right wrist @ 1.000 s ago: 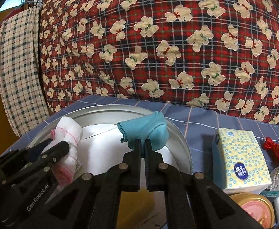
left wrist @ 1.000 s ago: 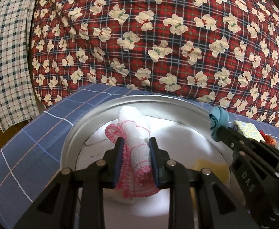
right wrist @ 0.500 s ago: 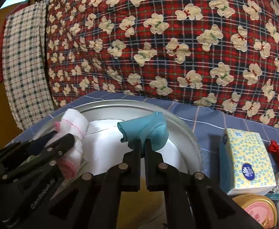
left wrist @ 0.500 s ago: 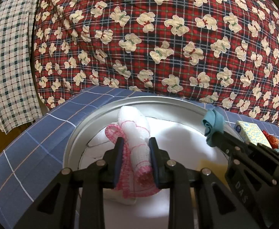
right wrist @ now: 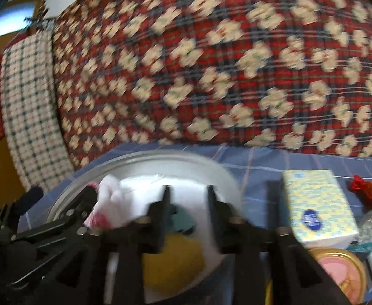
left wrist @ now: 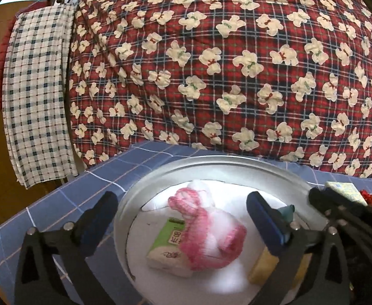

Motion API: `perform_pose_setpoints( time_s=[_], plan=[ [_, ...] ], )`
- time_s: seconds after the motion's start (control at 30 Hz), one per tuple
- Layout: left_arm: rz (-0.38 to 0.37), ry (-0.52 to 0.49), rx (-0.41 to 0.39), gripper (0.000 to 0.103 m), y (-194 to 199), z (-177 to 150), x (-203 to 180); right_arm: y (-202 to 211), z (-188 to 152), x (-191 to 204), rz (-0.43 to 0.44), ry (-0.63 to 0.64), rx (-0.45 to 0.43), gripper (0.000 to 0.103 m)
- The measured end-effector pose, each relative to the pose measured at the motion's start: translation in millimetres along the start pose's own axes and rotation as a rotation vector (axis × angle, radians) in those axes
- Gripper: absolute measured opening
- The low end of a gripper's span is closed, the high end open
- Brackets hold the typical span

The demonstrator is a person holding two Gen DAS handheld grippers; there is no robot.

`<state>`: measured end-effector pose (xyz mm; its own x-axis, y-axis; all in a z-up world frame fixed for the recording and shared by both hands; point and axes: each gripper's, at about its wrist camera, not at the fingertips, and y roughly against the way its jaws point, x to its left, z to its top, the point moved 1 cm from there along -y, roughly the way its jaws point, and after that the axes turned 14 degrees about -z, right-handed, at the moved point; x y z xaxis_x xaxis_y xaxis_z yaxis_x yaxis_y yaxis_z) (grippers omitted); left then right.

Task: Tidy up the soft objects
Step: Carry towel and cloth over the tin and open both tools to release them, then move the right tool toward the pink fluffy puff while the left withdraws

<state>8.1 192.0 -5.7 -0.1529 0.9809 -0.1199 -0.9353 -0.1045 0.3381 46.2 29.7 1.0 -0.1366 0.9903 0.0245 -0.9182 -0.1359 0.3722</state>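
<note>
Both claws spread wide, holding nothing: left gripper (left wrist: 183, 218), right gripper (right wrist: 187, 208); pink-edged white cloth (left wrist: 206, 233) and teal cloth (right wrist: 184, 222) lying in metal basin (left wrist: 211, 162); lift straight up, avoid snagging fabric.

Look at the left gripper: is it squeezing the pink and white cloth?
No, the left gripper is wide open, and the pink and white cloth lies loose in the metal bowl between its spread fingers.

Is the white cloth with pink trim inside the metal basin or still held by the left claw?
Inside: the white cloth with pink trim lies in the round metal basin, and the left claw is open around it, not touching.
</note>
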Motion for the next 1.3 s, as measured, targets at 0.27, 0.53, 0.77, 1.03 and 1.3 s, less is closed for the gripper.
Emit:
perform_pose_setpoints(
  time_s=[0.27, 0.53, 0.77, 1.03, 1.3],
  plan=[
    [0.016, -0.030, -0.018, 0.103, 3, -2, -5, 24, 7, -31, -0.081, -0.122, -0.116, 0.083],
    [0.010, -0.028, -0.018, 0.103, 7, -4, -9, 33, 6, -24, -0.146, -0.037, -0.177, 0.083],
    [-0.007, -0.044, -0.024, 0.103, 14, -8, -18, 38, 1, -31, -0.165, 0.001, -0.182, 0.083],
    [-0.025, -0.044, -0.010, 0.103, 19, -11, -29, 46, -6, -49, -0.184, 0.032, -0.170, 0.083],
    [-0.055, -0.062, 0.001, 0.103, 22, -14, -48, 53, -10, -72, -0.215, 0.044, -0.166, 0.083]
  ],
)
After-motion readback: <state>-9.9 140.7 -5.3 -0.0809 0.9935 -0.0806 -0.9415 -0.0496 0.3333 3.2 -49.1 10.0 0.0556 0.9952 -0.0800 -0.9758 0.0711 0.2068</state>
